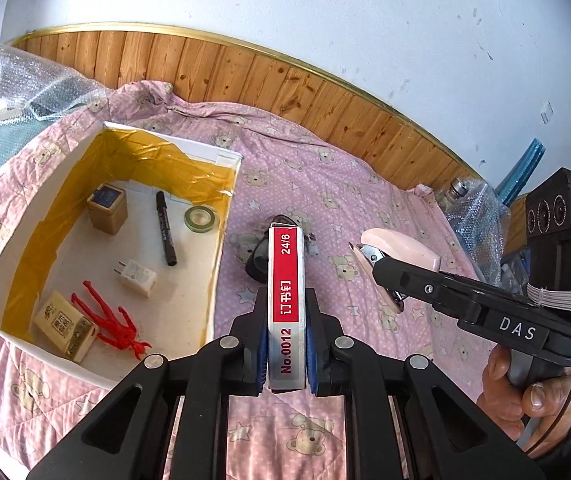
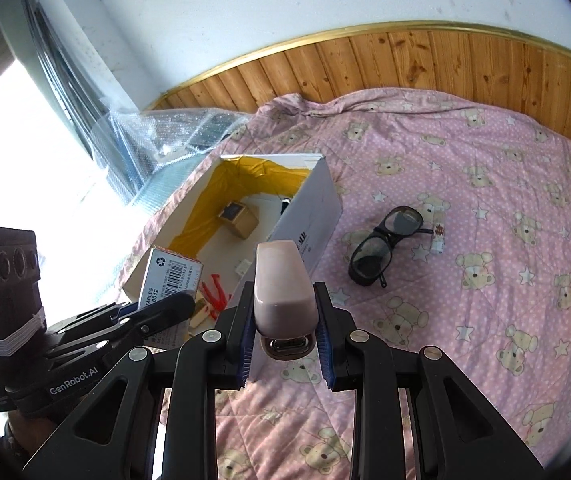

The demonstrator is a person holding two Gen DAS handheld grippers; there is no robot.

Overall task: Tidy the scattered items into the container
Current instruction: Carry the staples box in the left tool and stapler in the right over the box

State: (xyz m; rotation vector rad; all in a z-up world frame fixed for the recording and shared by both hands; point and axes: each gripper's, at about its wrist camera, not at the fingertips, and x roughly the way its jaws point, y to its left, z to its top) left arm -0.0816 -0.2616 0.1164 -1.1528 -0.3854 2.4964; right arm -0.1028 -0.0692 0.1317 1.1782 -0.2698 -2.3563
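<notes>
Left claw [image 1: 286, 354] is clenched on the staple box [image 1: 286, 304], held above the bed [image 1: 365, 208] just beside the open container [image 1: 221, 216]. Right claw [image 2: 284, 346] grasps the pink stapler [image 2: 281, 280] between its pads. Black glasses [image 2: 385, 246] lie on the bed.

Glasses [image 1: 260, 256] mostly hidden behind staple box [image 1: 285, 304], small packet [image 2: 438, 239] unreadable

Both grippers: black linkage arms w/ silver pivot pins, blue ribbed pads [image 1: 312, 354]. Right gripper [image 1: 377, 270] marked "DAS", left gripper [image 2: 183, 304] "GenRobot.AI". Above each marking: black 3-lens module, white band wrap. Thin black cable below "DAS".
</notes>
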